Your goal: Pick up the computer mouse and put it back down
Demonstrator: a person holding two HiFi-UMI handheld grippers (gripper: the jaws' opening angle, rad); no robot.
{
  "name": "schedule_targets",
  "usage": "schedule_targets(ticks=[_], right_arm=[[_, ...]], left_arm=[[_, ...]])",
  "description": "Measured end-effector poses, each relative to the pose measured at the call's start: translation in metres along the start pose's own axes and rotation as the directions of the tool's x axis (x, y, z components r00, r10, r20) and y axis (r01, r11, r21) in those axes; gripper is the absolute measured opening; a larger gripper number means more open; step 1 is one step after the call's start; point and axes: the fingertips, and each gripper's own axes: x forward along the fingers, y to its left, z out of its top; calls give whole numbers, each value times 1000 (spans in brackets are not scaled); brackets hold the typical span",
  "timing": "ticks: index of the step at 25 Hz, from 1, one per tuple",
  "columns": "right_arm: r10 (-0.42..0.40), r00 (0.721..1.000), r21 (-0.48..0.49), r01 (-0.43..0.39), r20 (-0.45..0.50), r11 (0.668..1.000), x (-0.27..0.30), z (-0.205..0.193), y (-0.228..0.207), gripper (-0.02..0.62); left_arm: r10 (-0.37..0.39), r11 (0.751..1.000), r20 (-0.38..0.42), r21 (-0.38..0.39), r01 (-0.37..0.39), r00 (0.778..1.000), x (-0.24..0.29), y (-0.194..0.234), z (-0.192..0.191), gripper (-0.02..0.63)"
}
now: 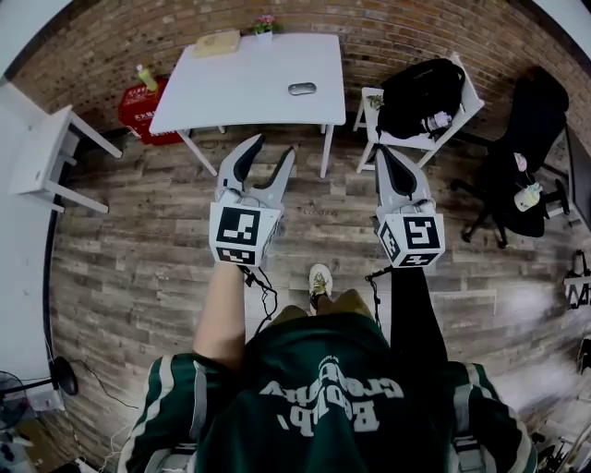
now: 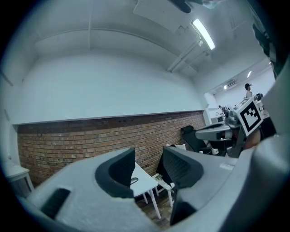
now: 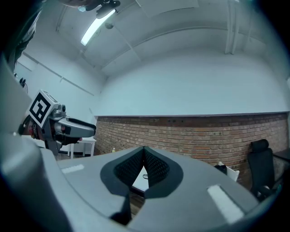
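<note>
Computer mouse point(image 1: 302, 89) lies on the white table point(image 1: 240, 92), toward its right side and well apart from both grippers, so the pick-up looks not yet begun. At far left, by the table's corner, a red crate point(image 1: 138, 111) sits on the floor with a yellow-green bottle point(image 1: 145, 77) standing up from it; what else it holds I cannot tell. On the table's far edge a small pot point(image 1: 265, 28) carries pink flowers. The left gripper point(image 1: 271, 148) points level toward the table, its jaws apart with nothing between them, likely readied for the grasp. The right gripper point(image 1: 386, 159) has its jaws closed together and empty, probably just carried along. Right of the table, a black backpack point(image 1: 420, 92) rests on a white chair point(image 1: 469, 92), something pale tucked in its side pocket.
</note>
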Motion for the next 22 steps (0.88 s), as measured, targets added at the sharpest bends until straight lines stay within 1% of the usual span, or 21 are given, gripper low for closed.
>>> schedule_targets(ticks=[5, 9, 15, 18, 22], right_arm=[[16, 1000, 1, -16, -2, 1000, 51, -3, -42, 14], [30, 1000, 12, -30, 4, 999, 83, -5, -68, 13], [44, 999, 29, -45, 16, 999, 118, -10, -93, 12], [37, 999, 42, -37, 21, 998, 134, -13, -108, 14], [40, 999, 71, -41, 25, 997, 150, -19, -116, 14]], left_arm=[[9, 1000, -10, -1, -9, 1000, 59, 13, 0, 201], [24, 1000, -19, 1, -24, 1000, 94, 24, 0, 204], [25, 1000, -29, 12, -25, 999, 134, 35, -4, 210], [34, 999, -24, 11, -34, 999, 150, 40, -1, 210], [41, 999, -30, 18, -40, 999, 164, 48, -4, 212]])
